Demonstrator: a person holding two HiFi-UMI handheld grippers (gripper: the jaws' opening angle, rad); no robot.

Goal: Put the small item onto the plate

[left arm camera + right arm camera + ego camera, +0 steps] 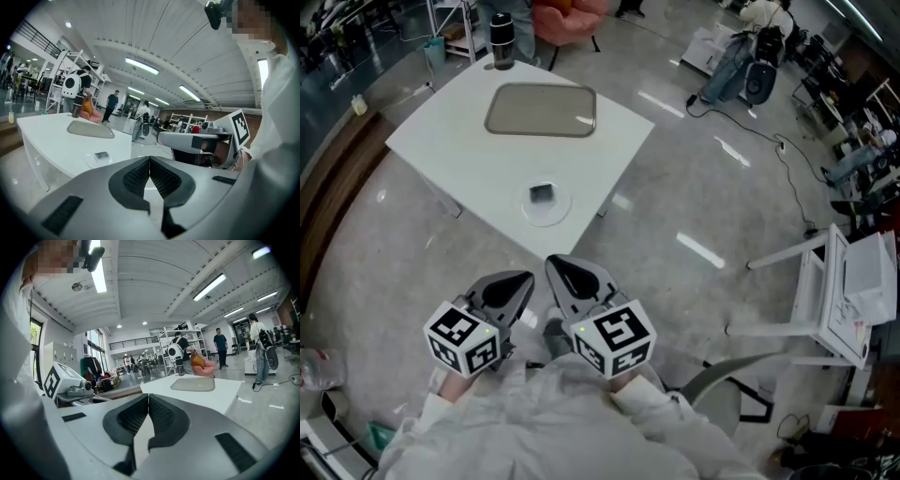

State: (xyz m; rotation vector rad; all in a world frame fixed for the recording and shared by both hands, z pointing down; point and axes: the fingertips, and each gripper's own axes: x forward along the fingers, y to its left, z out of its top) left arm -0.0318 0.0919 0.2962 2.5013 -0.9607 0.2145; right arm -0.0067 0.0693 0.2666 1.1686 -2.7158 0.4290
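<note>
A small dark item (541, 193) lies on a clear round plate (551, 213) near the front corner of the white table (450, 141). In the left gripper view the item (101, 154) and plate (93, 161) show low at the left. Both grippers are held close to my body, short of the table and above the floor. My left gripper (526, 277) is shut and empty, its jaws (149, 162) pressed together. My right gripper (552, 262) is beside it, also shut with nothing in it (148, 399). Each gripper view shows the other gripper at its side.
A grey tray (541, 111) lies at the table's far side, with a dark bottle (502, 42) behind it. A white rack (839, 295) stands on the floor at the right, bags and cables (750, 75) beyond. People stand far back in the room (220, 345).
</note>
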